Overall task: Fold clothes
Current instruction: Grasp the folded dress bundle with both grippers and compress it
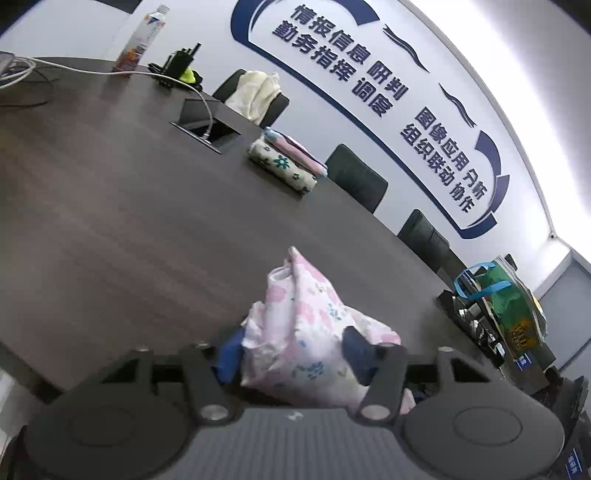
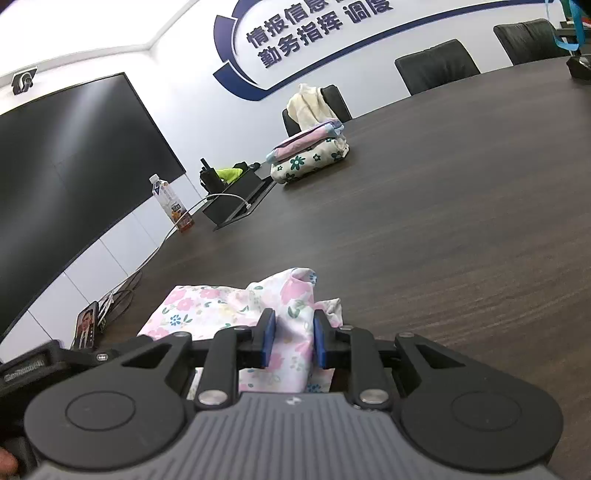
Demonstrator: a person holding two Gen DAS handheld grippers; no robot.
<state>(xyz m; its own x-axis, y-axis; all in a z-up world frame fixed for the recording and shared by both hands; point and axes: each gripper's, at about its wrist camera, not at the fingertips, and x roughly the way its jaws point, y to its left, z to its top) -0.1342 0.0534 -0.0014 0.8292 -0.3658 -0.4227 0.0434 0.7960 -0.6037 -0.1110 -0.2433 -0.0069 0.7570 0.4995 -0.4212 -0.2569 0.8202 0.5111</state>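
A long, dark wood-grain conference table [image 2: 424, 206] is seen filling both views, and a crumpled pink-and-white floral cotton garment [image 1: 306, 332] is bunched up at its near edge. The left gripper [image 1: 295, 350] is set around that bundle, its blue pads standing fairly wide on either side of the cloth; whether the pads actually press on it cannot be told. The right gripper [image 2: 294, 339] is narrowed, and a fold of the same garment is pinched between its blue pads [image 2: 268, 338]. Toward the far edge of the table, a folded stack of clothes, cream with dark flowers below and pink on top [image 2: 308, 157], is laid flat. Just beside it, toward the table's middle, an open black cable hatch [image 2: 236, 205] is sunk into the surface, with a white cable [image 2: 155, 251] trailed from it. A clear plastic bottle with an orange label [image 2: 171, 205] is stood upright near the end of the table. Black chairs [image 2: 436, 66] are lined along the far side, one draped with a cream cloth [image 2: 308, 105]. A white wall with blue lettering [image 2: 295, 33] and a large dark screen [image 2: 74, 158] are seen behind.
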